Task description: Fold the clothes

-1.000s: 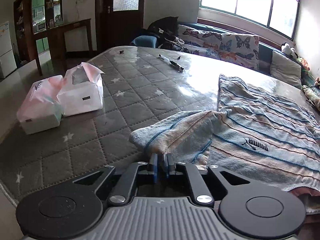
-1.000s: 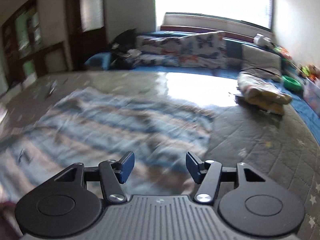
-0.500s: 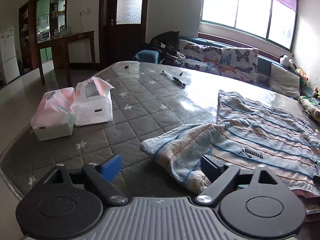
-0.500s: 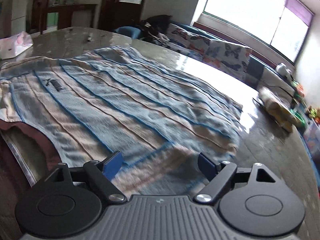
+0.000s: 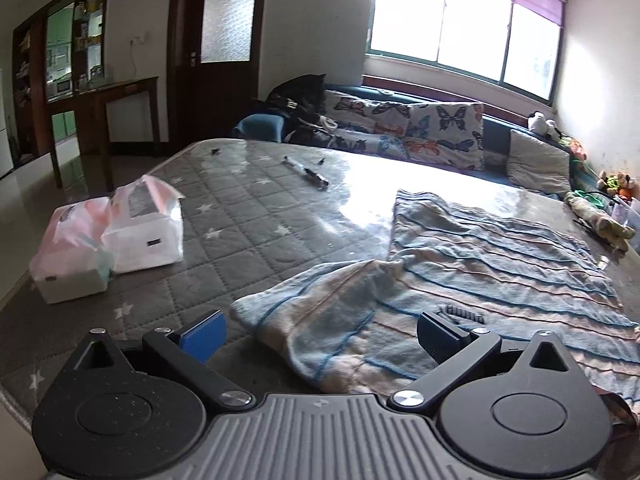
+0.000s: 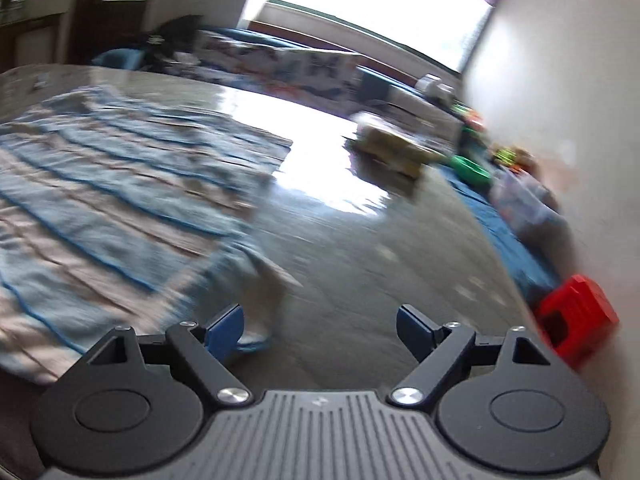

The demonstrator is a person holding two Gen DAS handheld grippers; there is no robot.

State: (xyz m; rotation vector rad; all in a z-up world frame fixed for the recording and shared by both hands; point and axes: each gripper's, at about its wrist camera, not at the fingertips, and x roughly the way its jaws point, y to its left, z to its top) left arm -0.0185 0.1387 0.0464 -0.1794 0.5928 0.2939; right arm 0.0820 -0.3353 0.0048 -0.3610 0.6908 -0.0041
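lying flat, striped shirt point(image 5: 500, 264) overhangs the table point(image 5: 248, 216) edge.

Bright window point(image 5: 464, 28) over a butterfly-cushioned sofa point(image 5: 408, 132) — dark wooden door point(image 5: 224, 52), white walls.

Quilted mattress point(image 5: 248, 216): striped garment point(image 5: 500, 264), 2 tissue packs point(image 5: 108, 240)

Two low wrist views down over the table point(image 5: 248, 216), both sharing the striped garment point(image 5: 500, 264).
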